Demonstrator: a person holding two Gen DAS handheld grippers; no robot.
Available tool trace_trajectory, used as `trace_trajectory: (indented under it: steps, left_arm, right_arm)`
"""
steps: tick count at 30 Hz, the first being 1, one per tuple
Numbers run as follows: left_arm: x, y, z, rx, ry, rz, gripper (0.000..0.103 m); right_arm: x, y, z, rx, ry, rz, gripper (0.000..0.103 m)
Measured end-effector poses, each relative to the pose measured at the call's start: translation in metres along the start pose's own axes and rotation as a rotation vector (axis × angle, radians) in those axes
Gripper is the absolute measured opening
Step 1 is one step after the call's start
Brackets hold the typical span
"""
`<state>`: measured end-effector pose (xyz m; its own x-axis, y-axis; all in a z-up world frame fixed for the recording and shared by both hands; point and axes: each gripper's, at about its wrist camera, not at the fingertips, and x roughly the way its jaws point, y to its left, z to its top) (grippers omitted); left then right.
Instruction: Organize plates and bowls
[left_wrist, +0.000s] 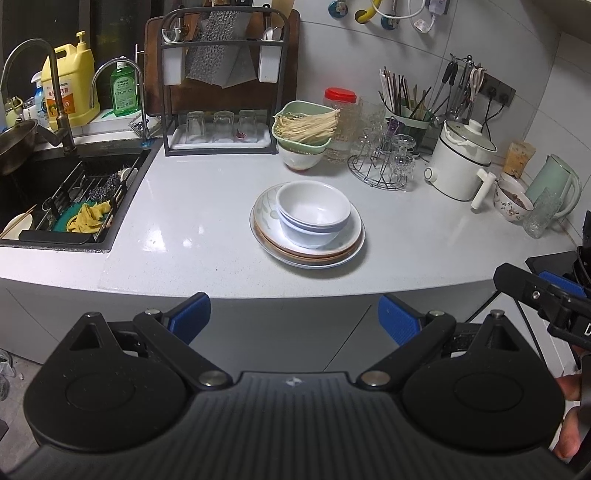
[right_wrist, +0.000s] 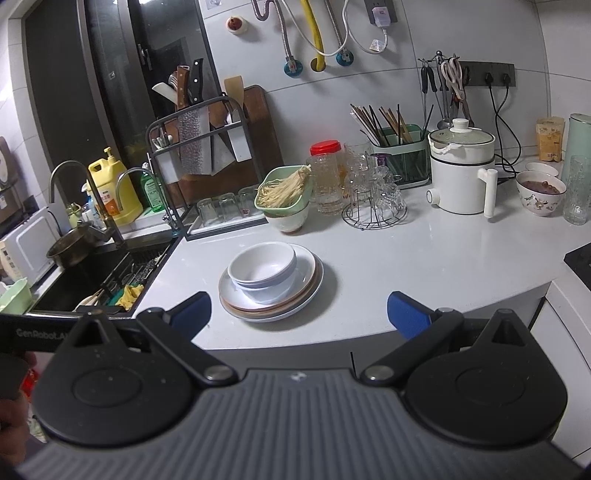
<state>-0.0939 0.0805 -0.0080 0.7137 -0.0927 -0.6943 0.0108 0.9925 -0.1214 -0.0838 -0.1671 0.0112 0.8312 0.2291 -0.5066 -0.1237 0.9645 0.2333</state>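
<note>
Two white bowls (left_wrist: 313, 212) sit nested on a stack of plates (left_wrist: 341, 251) in the middle of the white counter; the same bowls (right_wrist: 263, 271) and plates (right_wrist: 306, 291) show in the right wrist view. My left gripper (left_wrist: 293, 317) is open and empty, held in front of the counter's front edge, short of the stack. My right gripper (right_wrist: 299, 314) is open and empty, also in front of the counter edge, with the stack just beyond its left finger. Part of the right gripper shows at the right edge of the left wrist view (left_wrist: 546, 295).
A sink (left_wrist: 55, 199) with a drain rack lies at the left. A glass rack (left_wrist: 218, 129), a green colander of noodles on a bowl (left_wrist: 303, 129), a glass stand (left_wrist: 384, 162), a white electric pot (left_wrist: 461, 162) and a patterned bowl (left_wrist: 511, 201) line the back of the counter.
</note>
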Motion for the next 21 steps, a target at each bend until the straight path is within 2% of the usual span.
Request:
trace_trajectory:
  steps: [21]
  left_arm:
    - [-0.022,-0.003,-0.021,-0.037,0.003,0.068,0.099]
  right_arm:
    - [0.002,-0.002,0.0,-0.023,0.035,0.073,0.103]
